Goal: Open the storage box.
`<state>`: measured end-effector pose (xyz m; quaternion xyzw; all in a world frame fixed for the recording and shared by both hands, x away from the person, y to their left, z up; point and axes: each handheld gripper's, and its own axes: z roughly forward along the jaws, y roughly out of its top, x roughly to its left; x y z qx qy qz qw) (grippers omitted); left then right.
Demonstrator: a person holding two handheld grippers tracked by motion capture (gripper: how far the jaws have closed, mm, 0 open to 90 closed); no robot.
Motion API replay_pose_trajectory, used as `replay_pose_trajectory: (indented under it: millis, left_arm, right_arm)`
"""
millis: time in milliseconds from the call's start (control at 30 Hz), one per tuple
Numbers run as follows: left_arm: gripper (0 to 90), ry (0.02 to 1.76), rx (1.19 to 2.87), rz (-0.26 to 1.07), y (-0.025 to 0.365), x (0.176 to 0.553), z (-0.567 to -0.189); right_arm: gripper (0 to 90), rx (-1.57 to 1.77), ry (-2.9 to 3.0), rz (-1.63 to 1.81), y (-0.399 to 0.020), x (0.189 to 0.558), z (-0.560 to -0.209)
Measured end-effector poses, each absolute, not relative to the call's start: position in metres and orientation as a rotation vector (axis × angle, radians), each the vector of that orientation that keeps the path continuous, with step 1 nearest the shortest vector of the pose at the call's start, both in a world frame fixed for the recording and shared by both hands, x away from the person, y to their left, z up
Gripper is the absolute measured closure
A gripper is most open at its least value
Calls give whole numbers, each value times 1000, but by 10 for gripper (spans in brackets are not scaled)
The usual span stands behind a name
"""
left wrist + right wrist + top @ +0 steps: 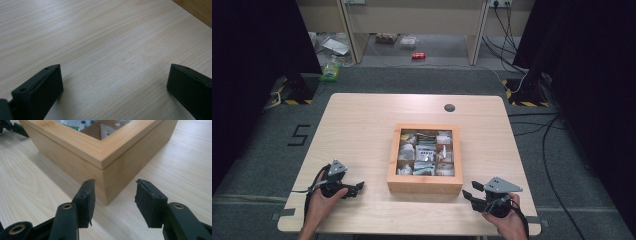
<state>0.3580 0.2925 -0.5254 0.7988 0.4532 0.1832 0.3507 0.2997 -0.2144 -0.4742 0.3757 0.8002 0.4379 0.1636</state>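
Square bamboo box (424,186) w/ dividers on pale woodgrain table (357,130); both grippers' fingers apart, empty

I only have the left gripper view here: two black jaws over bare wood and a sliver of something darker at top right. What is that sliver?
Observer: It is the wooden box, standing mid-table with its lid shut.
Operator: Anything in it?
Observer: Small packets show through the lid's window, sorted in compartments.
Operator: Where is the other gripper?
Observer: The right gripper is open, jaws aimed at the box's near corner, not touching it.
Operator: And mine?
Observer: The left gripper rests left of the box, open.
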Motion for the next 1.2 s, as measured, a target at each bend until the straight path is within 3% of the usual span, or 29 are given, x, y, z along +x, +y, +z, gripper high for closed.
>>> replay_pose_trajectory:
  millis: [533,1200]
  left_arm:
    - [0,1173,2068,474,293,358,-525]
    - [0,1173,2068,474,293,358,-525]
  right_arm:
    - [590,1003,2279,1279,-194,303,-474]
    - [602,994,2241,1275,-190,305,-475]
